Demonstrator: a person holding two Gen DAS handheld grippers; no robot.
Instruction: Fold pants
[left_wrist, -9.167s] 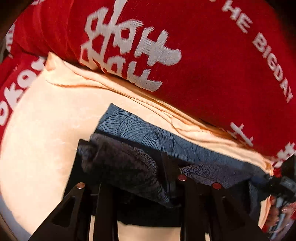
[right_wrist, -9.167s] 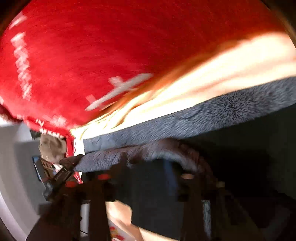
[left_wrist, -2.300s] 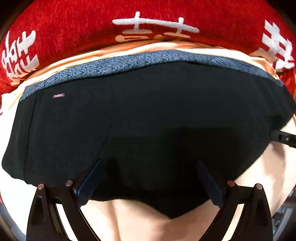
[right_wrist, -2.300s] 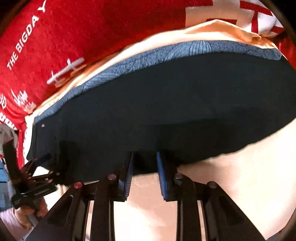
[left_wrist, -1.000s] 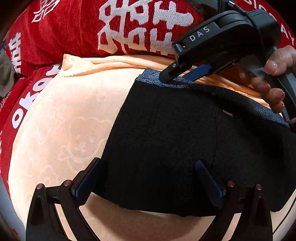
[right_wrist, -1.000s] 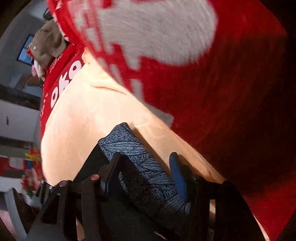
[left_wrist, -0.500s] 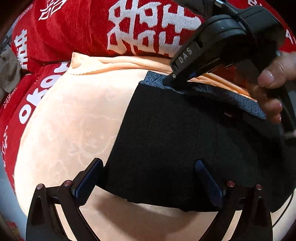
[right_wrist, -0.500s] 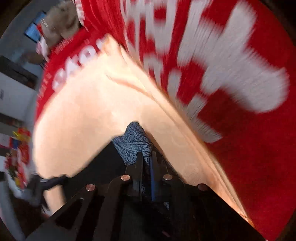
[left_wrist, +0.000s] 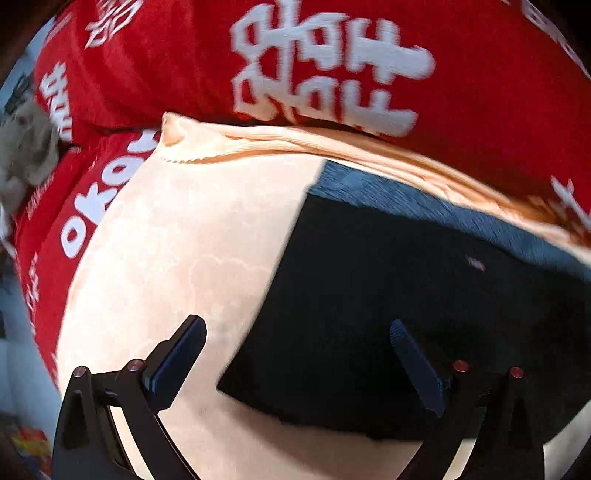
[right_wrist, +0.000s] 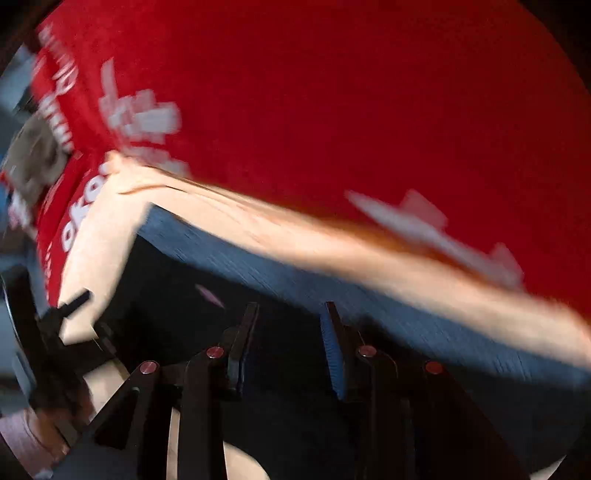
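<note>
- Folded black fabric pants (left_wrist: 388, 314) with a blue-grey patterned waistband strip along the far edge are seen lying flat on a pale peach embossed blanket (left_wrist: 177, 251).
- Small pinkish label (left_wrist: 475, 263) is seen sewn on the black cloth near the waistband; its text is too blurred to be read.
- Red plush bedspread with white printed characters (left_wrist: 332, 74) is spread behind the blanket; big white double-character print is visible, letters "OKO" are read at the left edge, other small lines of writing are unreadable.
- Grey soft lump (left_wrist: 26, 147) at far left is not identified.
- Left gripper (left_wrist: 295, 354) is held wide apart above the near left corner of the pants; nothing is clamped, one finger is over the blanket, the other over black cloth.
- Right gripper (right_wrist: 290, 343) is seen with jaws partly apart and opening, over the black cloth near the waistband; nothing is pinched between the pads. View is motion-blurred.
- In the right wrist view the left gripper is glimpsed at lower left.
</note>
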